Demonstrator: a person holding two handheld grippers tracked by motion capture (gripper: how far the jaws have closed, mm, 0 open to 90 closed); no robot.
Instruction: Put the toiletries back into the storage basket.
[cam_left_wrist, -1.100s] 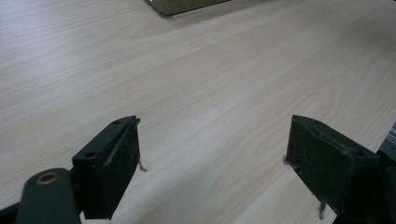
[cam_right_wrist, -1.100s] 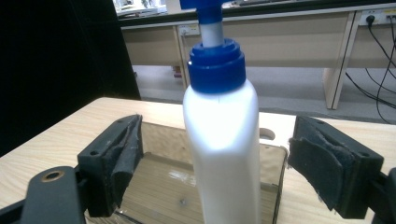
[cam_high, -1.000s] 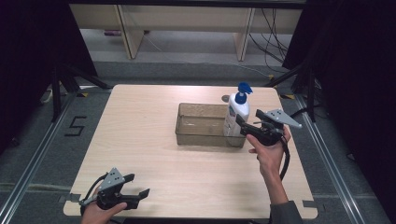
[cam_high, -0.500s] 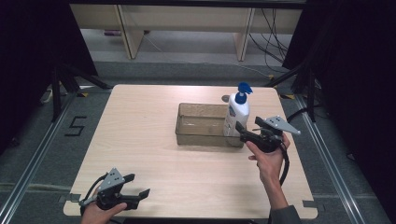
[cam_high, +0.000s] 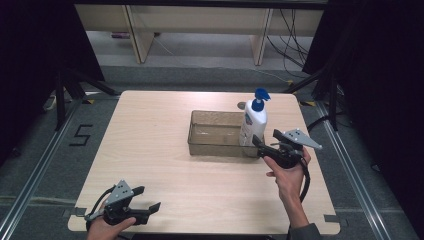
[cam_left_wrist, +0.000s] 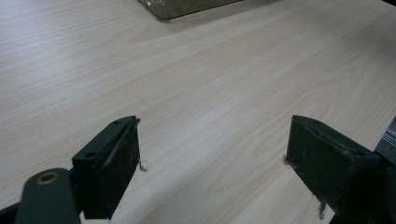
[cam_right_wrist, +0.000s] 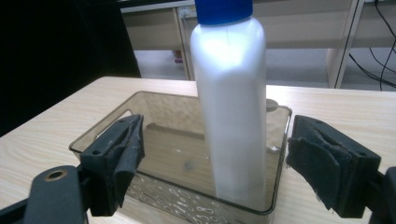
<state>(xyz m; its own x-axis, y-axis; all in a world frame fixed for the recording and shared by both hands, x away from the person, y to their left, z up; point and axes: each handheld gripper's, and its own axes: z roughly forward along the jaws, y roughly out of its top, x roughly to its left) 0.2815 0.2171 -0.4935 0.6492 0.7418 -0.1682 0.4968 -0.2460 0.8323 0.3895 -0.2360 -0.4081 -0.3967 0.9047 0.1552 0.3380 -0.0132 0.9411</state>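
Here we see a white pump bottle (cam_high: 252, 125) with a blue cap standing upright at the right end of the clear plastic bin (cam_high: 216, 134) on the pale wooden table (cam_high: 150, 140), dark curtains around. Our right gripper (cam_high: 261, 145), jaws wide, has backed away from the bottle; our left gripper (cam_high: 150, 210) rests wide open near the table's front edge.

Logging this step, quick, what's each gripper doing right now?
Left gripper: open, holding nothing.
Right gripper: open, holding nothing, facing the bottle.
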